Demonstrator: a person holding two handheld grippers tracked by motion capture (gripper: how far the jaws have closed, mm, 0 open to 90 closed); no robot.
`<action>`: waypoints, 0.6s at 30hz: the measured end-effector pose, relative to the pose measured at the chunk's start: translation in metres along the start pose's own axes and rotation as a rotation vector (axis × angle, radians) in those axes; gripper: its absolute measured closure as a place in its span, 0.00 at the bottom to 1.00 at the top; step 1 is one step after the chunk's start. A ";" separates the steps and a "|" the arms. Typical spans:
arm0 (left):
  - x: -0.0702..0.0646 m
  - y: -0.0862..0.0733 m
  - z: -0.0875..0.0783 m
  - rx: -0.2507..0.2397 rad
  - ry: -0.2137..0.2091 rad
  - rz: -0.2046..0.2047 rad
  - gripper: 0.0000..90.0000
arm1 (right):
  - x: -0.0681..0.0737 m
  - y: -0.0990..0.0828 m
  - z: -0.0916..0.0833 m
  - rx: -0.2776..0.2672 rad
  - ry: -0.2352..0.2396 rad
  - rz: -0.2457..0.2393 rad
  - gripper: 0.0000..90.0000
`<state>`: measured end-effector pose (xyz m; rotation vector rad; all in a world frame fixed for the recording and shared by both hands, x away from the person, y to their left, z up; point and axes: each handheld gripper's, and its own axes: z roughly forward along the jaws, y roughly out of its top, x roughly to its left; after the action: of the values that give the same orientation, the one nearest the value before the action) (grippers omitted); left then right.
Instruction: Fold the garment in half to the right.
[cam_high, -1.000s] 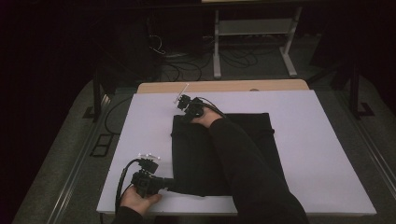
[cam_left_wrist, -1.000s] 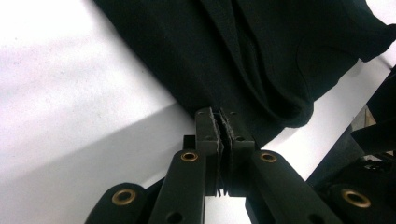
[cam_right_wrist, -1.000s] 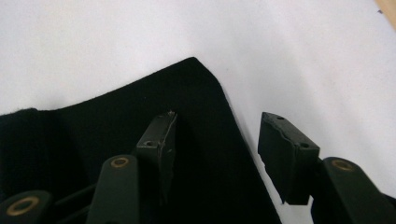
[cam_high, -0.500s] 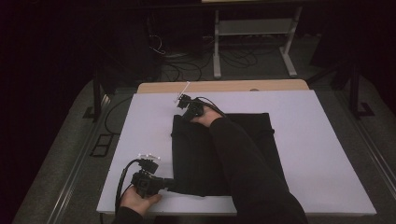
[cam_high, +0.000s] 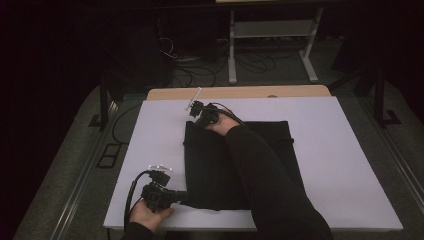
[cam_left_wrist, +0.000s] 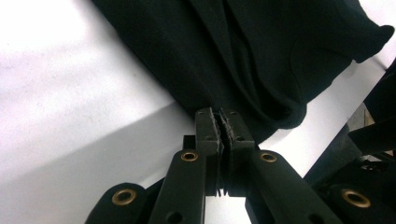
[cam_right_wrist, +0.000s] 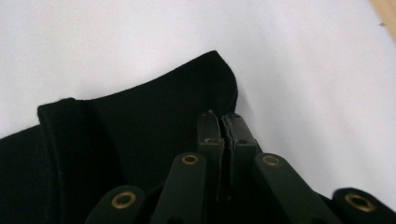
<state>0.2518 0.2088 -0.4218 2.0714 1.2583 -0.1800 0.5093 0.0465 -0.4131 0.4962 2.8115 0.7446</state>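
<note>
A black cloth (cam_high: 210, 165) lies folded flat on the white table top (cam_high: 340, 150). My left gripper (cam_high: 186, 196) sits at the cloth's near left corner. In the left gripper view its jaws (cam_left_wrist: 222, 114) are shut on the cloth's (cam_left_wrist: 261, 56) edge. My right gripper (cam_high: 197, 119) is at the far left corner, with the dark sleeve stretched across the cloth. Its jaws (cam_right_wrist: 223, 119) have just been closing and now stand together on the cloth (cam_right_wrist: 154, 121) near its rounded corner.
A wooden strip (cam_high: 240, 92) runs along the table's far edge. Behind it stand a white metal frame (cam_high: 272, 45) and loose cables (cam_high: 200, 65) on the dark floor. Bare white surface lies left and right of the cloth.
The right gripper has shifted slightly at the cloth's far left corner. The left hand and the cloth lie as before.
</note>
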 end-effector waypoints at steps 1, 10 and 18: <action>-0.001 0.000 0.000 -0.002 -0.002 0.003 0.95 | 0.000 0.000 -0.002 -0.003 -0.001 0.006 0.95; -0.007 0.005 -0.004 -0.031 -0.020 0.013 0.95 | 0.003 0.001 -0.020 -0.023 -0.032 -0.017 0.96; -0.019 0.011 -0.003 -0.039 -0.038 0.046 0.95 | 0.004 -0.001 -0.038 -0.050 -0.065 -0.036 0.96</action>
<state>0.2501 0.1939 -0.4053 2.0524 1.1814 -0.1717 0.4954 0.0299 -0.3812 0.4520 2.7271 0.7756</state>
